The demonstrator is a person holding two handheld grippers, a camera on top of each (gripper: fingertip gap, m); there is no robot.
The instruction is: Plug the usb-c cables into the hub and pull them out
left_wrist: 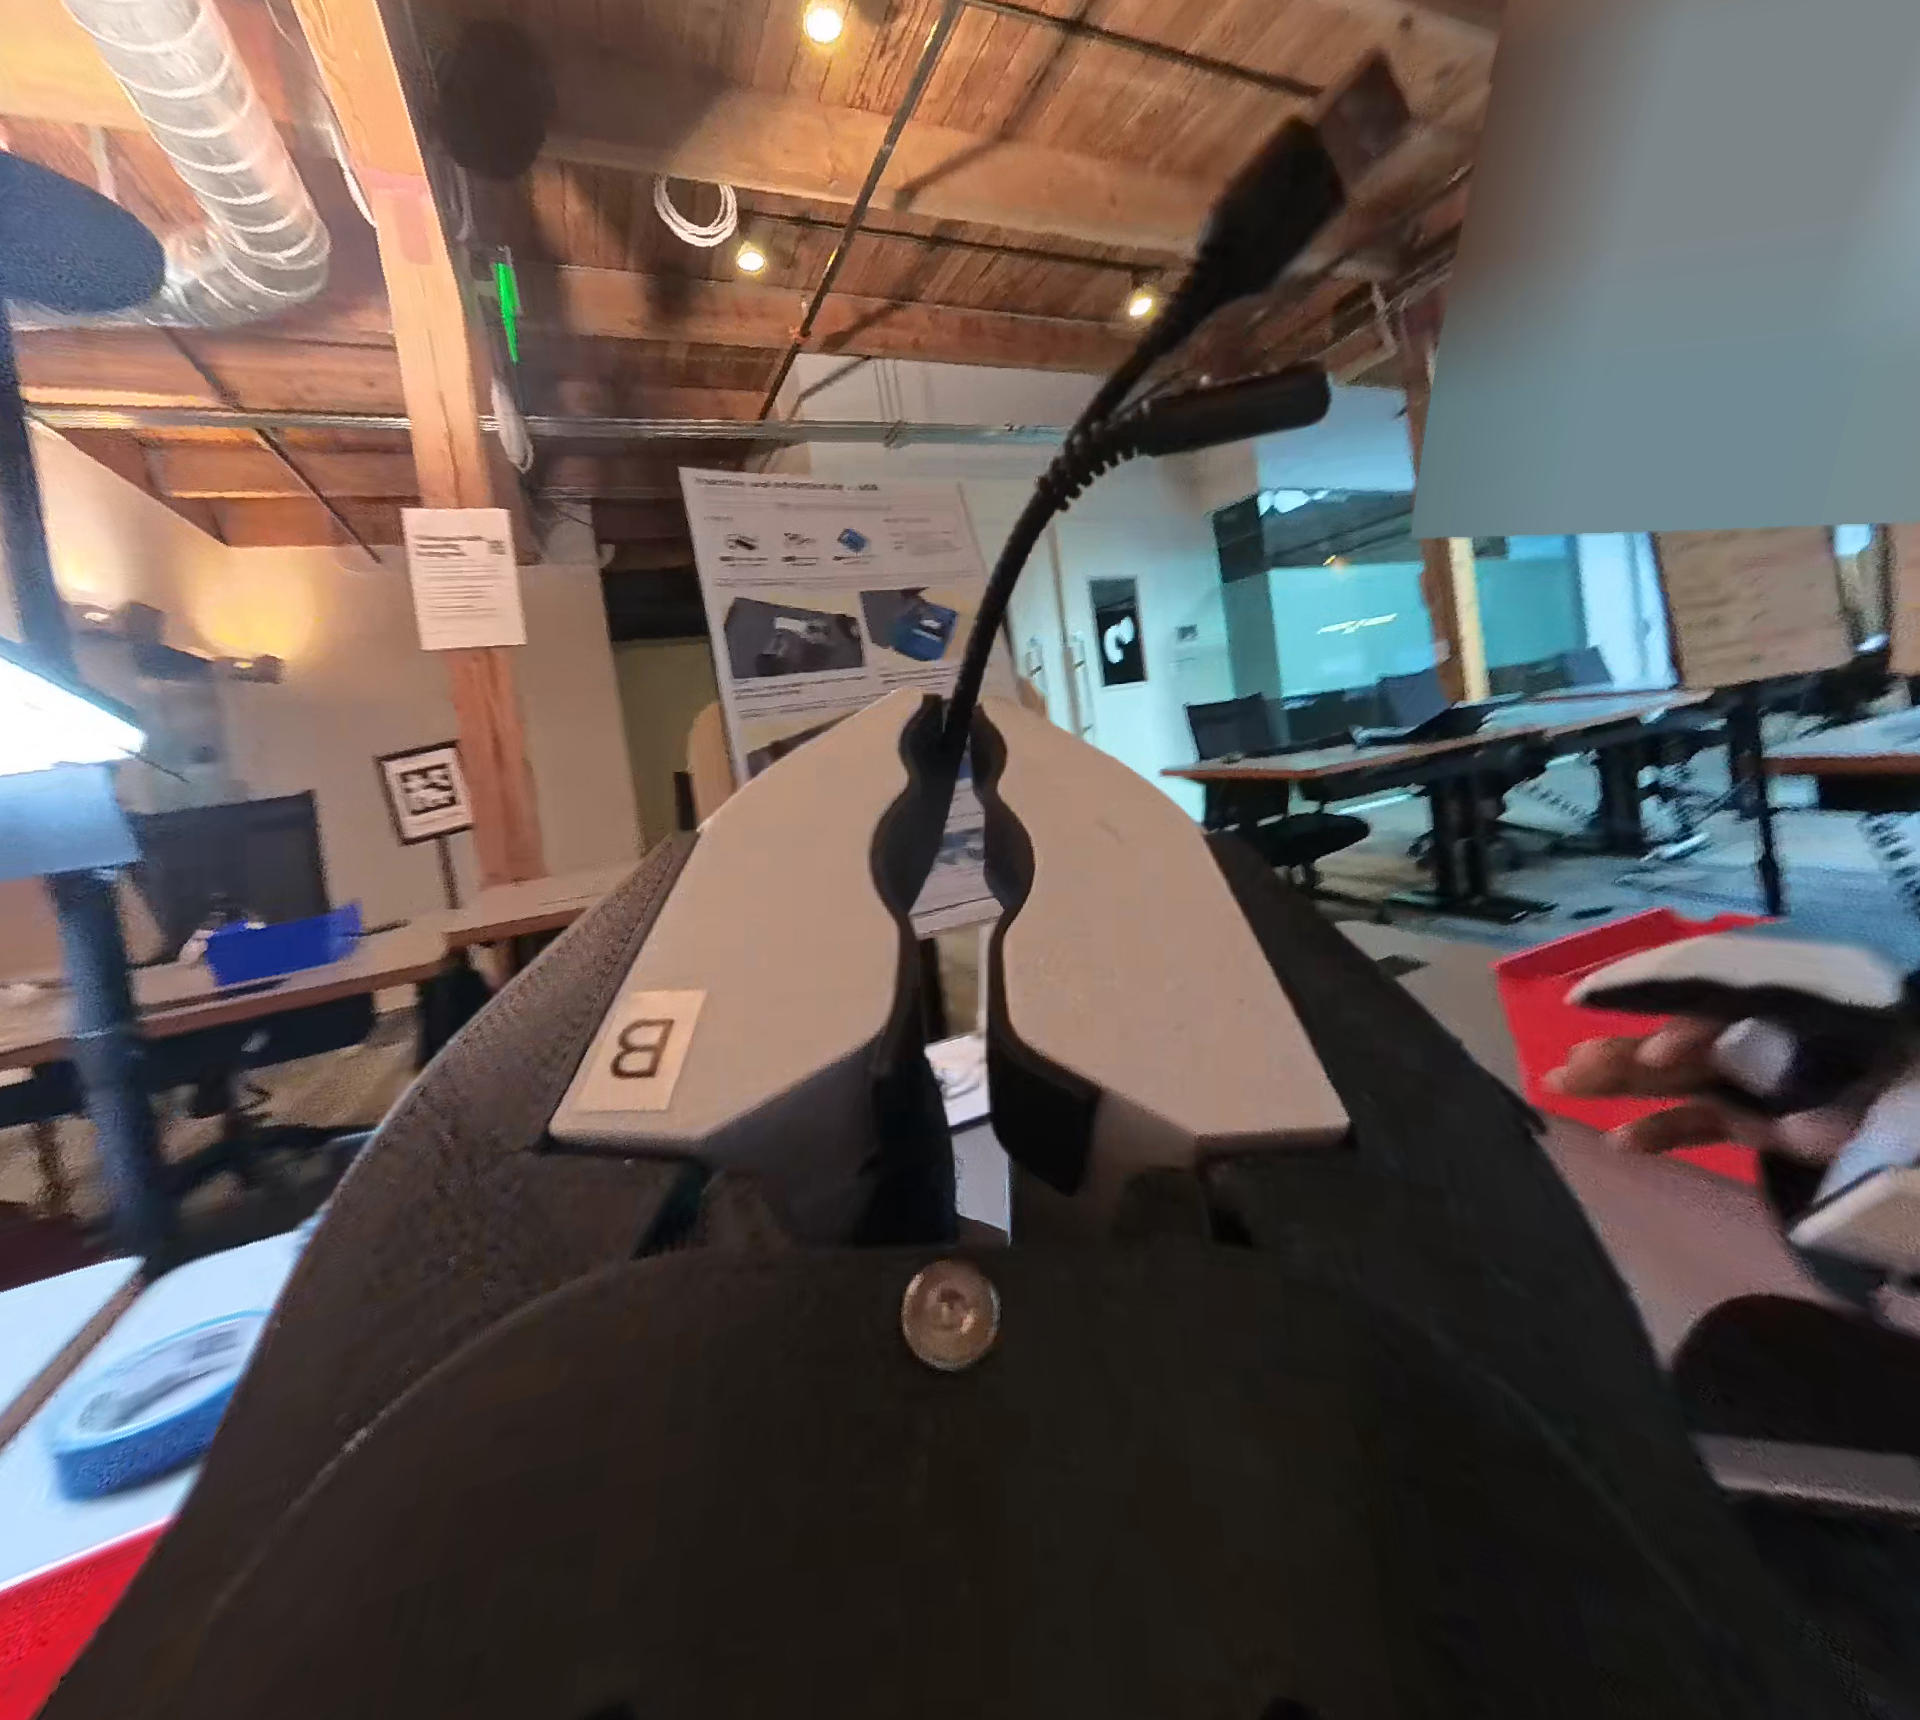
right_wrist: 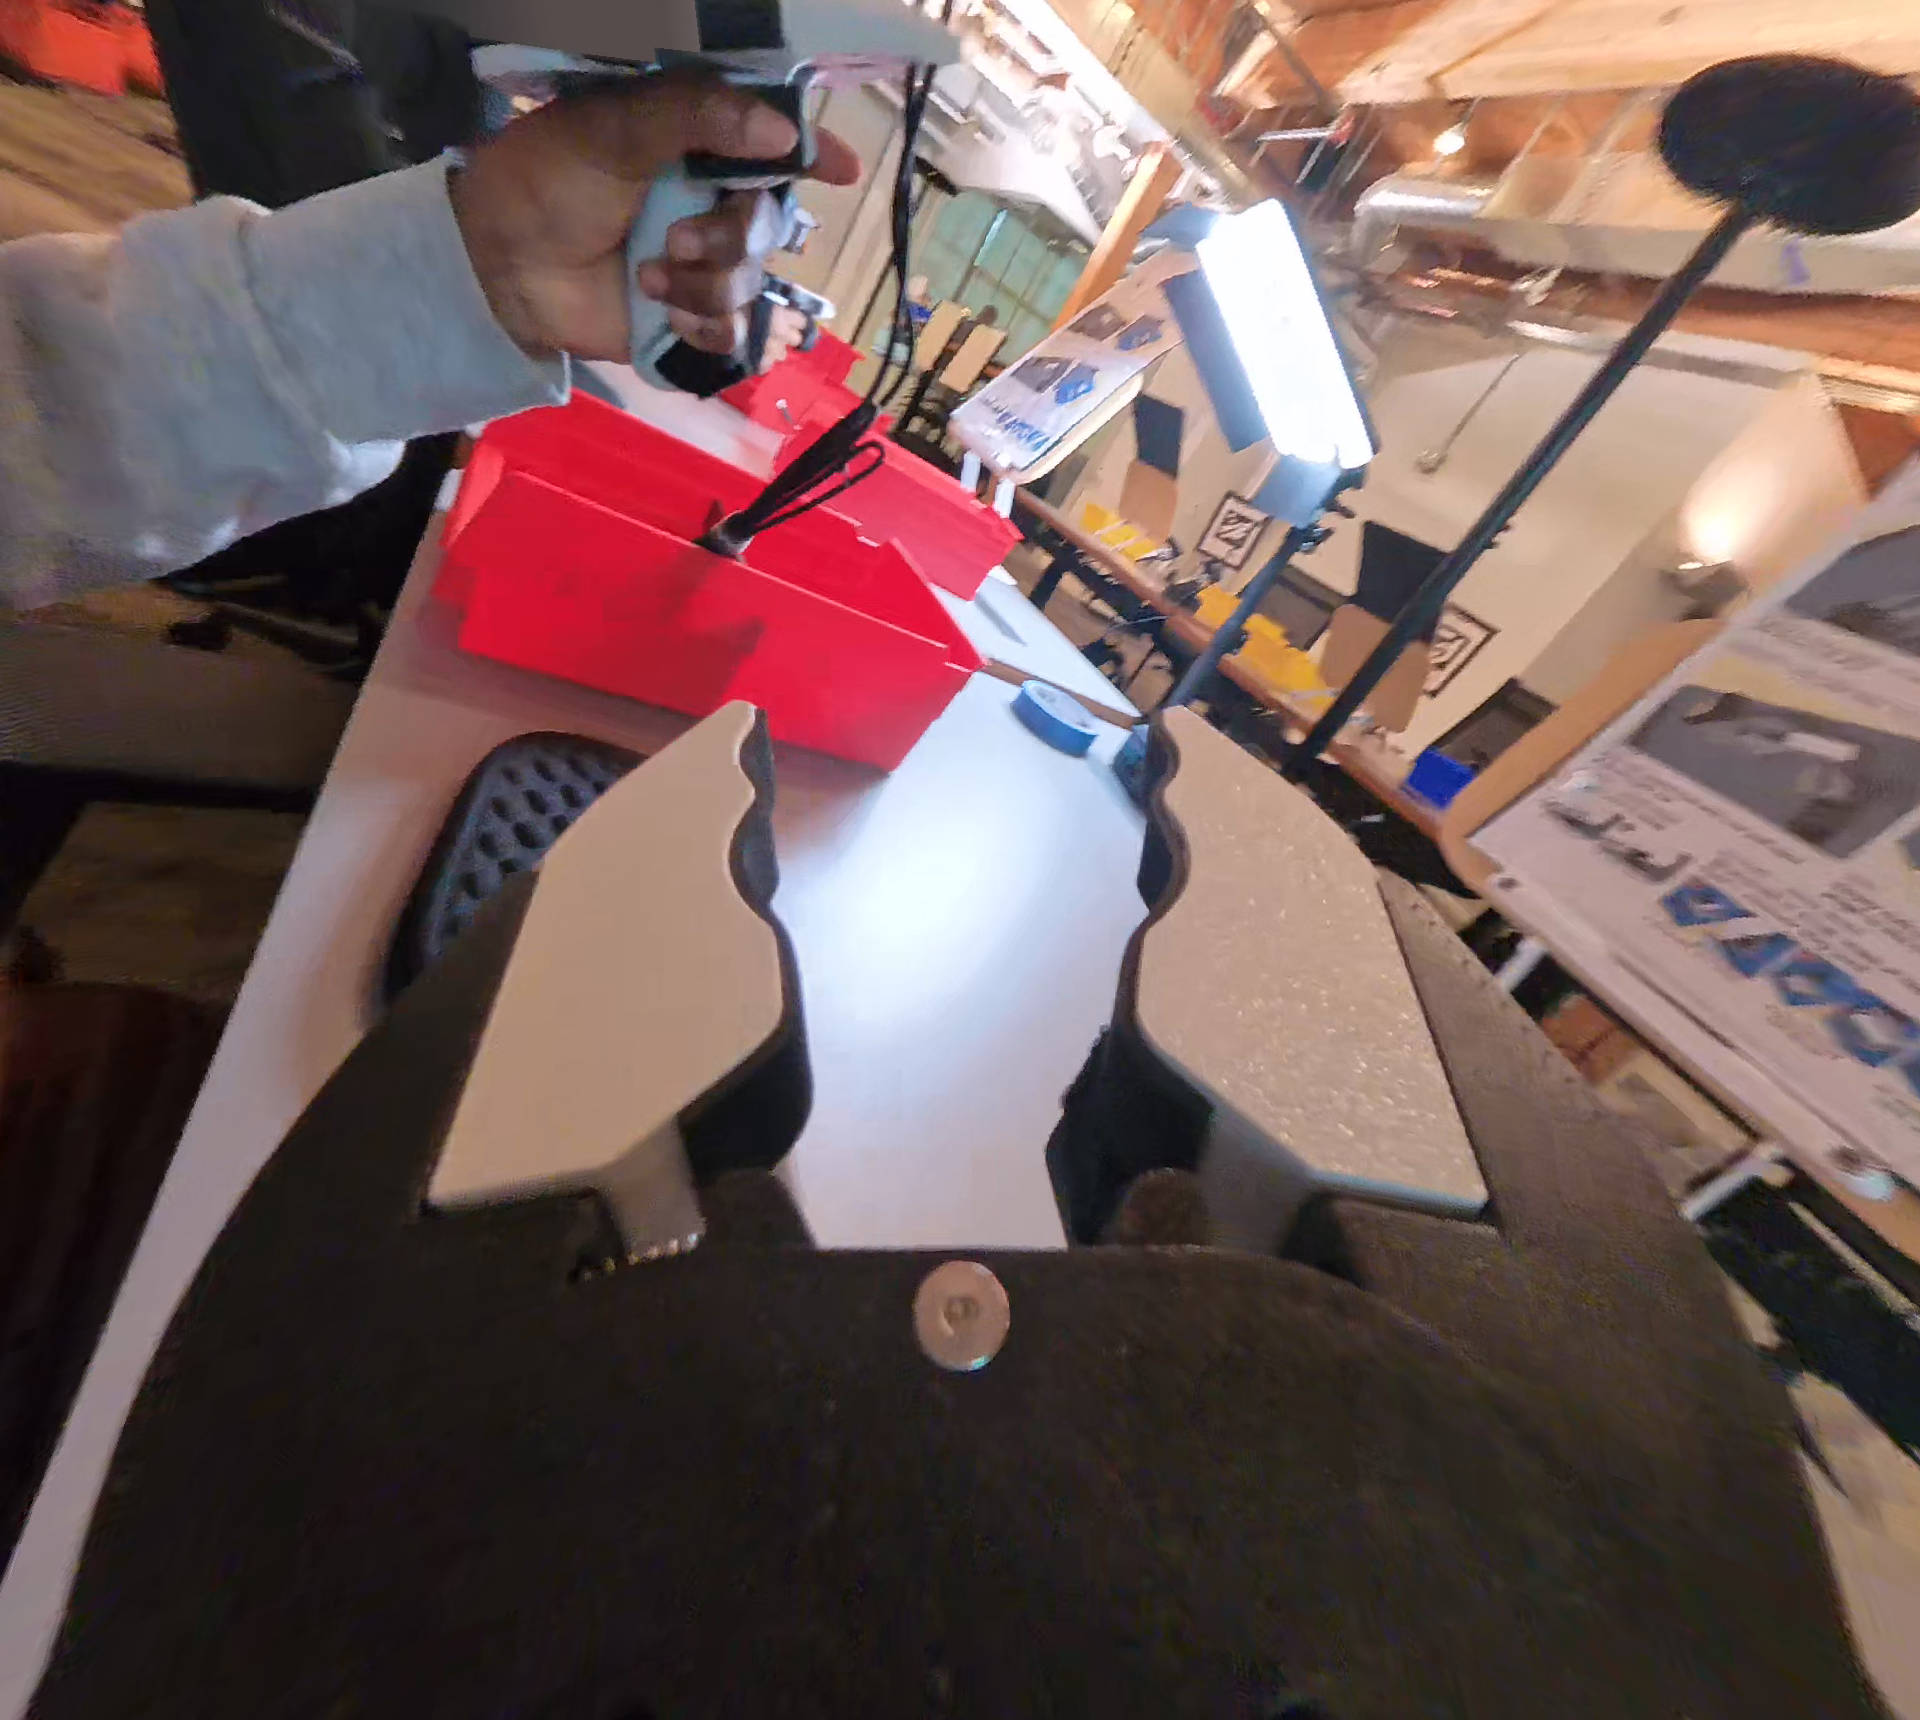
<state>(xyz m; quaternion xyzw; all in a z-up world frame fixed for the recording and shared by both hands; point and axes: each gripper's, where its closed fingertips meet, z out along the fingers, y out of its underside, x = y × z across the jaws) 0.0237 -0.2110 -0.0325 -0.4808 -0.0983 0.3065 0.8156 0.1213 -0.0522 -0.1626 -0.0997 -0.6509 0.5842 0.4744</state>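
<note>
**Cable held aloft, hub end up by the ceiling**

Left wrist view, left to right: a roll of blue tape (left_wrist: 156, 1395) low at the left edge, blurred. At centre frame, the left gripper (left_wrist: 951, 720) pinched almost shut at the tips on a thin black cable (left_wrist: 1003, 590), wider gaps showing lower down between the scalloped pads. Rising from that pinch, curving to the upper right, ending in a black plug (left_wrist: 1273, 210) seated against a clear-cased hub (left_wrist: 1361, 216), all of it tilted against the wooden ceiling. A second black connector (left_wrist: 1236, 408) jutting out just below. At the right edge, a hand (left_wrist: 1652, 1099) on the other tool, in front of a red bin (left_wrist: 1558, 974).

Right wrist view, left to right: a hand (right_wrist: 613, 236) at upper left gripping the left tool, cables dangling from it down to a black bundle (right_wrist: 800, 486) over the red bins (right_wrist: 707, 610). At lower centre, the right gripper (right_wrist: 961, 766) spread wide, holding nothing, only the white table (right_wrist: 935, 943) between its fingers. Blue tape (right_wrist: 1055, 714) beyond, toward the right.

Probably between plugging and pulling: hub and cable lifted off the table by the cord alone. Next move likely calls for bringing the idle right claw up to brace the hub or take a plug body, closing squarely on it, then pulling straight along the socket axis, not on the cord.
</note>
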